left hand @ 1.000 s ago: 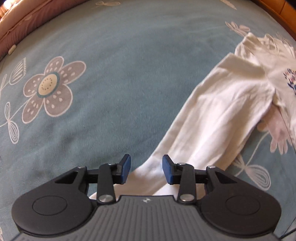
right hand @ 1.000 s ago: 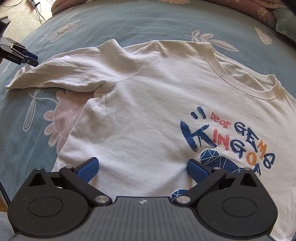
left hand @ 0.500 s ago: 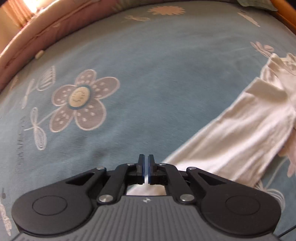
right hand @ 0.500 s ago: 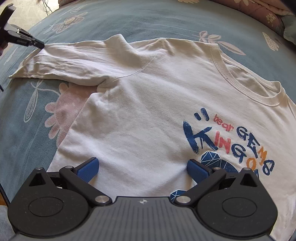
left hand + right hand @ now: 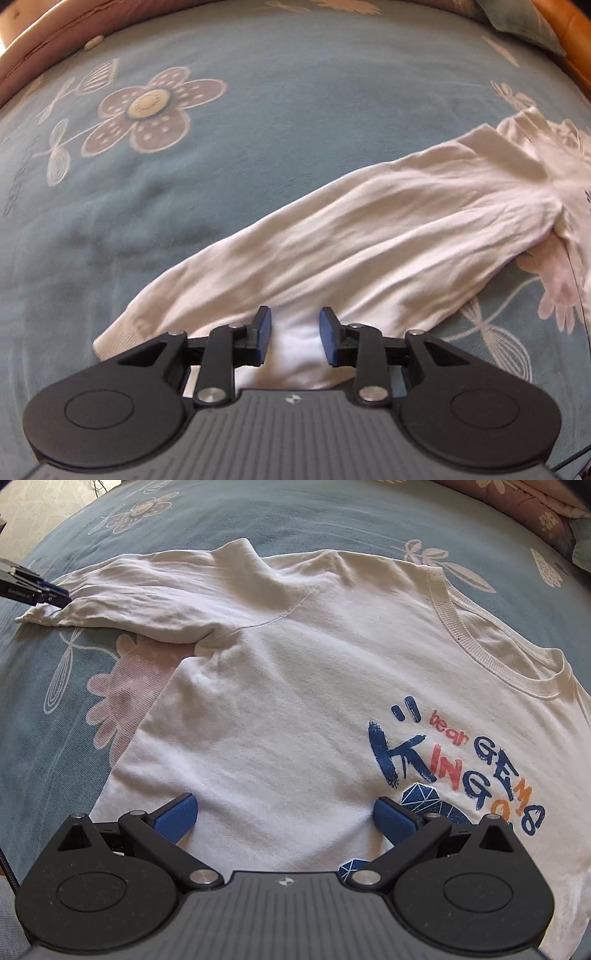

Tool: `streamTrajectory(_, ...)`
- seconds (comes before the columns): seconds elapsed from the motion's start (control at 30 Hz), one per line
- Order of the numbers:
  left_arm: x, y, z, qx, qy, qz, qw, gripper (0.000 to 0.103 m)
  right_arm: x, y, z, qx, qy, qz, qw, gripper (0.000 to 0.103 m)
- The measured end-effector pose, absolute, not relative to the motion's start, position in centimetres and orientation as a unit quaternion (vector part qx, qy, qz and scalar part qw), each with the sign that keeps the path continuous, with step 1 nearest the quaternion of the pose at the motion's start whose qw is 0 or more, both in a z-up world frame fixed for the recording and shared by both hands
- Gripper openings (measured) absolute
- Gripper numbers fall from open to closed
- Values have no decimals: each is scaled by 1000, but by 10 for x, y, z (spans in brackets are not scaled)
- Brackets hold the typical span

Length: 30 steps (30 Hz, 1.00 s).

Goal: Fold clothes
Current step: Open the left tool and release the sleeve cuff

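Left wrist: left tool [image 5: 295, 334] seemingly straddles sleeve [image 5: 369, 251]

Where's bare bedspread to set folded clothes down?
Free: the bedspread between the big flower print and the sleeve, and past the collar toward the far edge. Crowded: the near side, under the white shirt.

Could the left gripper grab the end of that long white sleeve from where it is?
Probably yes. The left gripper is open right over the sleeve near its cuff, white cloth shows between its fingers, and nothing lies in the way.
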<state>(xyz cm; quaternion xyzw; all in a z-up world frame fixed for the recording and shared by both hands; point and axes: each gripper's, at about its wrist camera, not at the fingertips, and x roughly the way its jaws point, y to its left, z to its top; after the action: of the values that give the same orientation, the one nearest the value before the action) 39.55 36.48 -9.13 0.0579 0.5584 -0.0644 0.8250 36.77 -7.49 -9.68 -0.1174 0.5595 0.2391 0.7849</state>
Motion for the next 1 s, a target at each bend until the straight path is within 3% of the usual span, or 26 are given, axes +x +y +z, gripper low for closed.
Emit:
streamTrajectory(0.1, 379, 391, -86, 60, 578, -16, 813, 40, 368, -74, -97, -127, 562, 244, 780, 103)
streamTrajectory(0.17, 379, 392, -79, 75, 586, -8, 807, 37, 370, -71, -97, -130, 566, 239, 779, 103)
streamTrajectory(0.33, 409, 344, -52, 55, 527, -82, 844, 41, 385, -63, -81, -107, 564, 233, 785, 103)
streamTrajectory(0.4, 425, 312, -53, 46, 501, -125, 855, 45, 398, -56, -67, -107, 540, 233, 802, 103)
streamTrajectory(0.6, 433, 258, -81, 59, 497, -134, 855, 45, 465, -28, -59, -114, 477, 193, 850, 103)
streamTrajectory(0.9, 404, 295, -93, 28, 525, -71, 848, 50, 516, -2, -100, -34, 500, 139, 854, 103)
streamTrajectory(1.0, 400, 304, -94, 12, 522, -63, 850, 50, 532, 4, -111, -54, 485, 141, 861, 103)
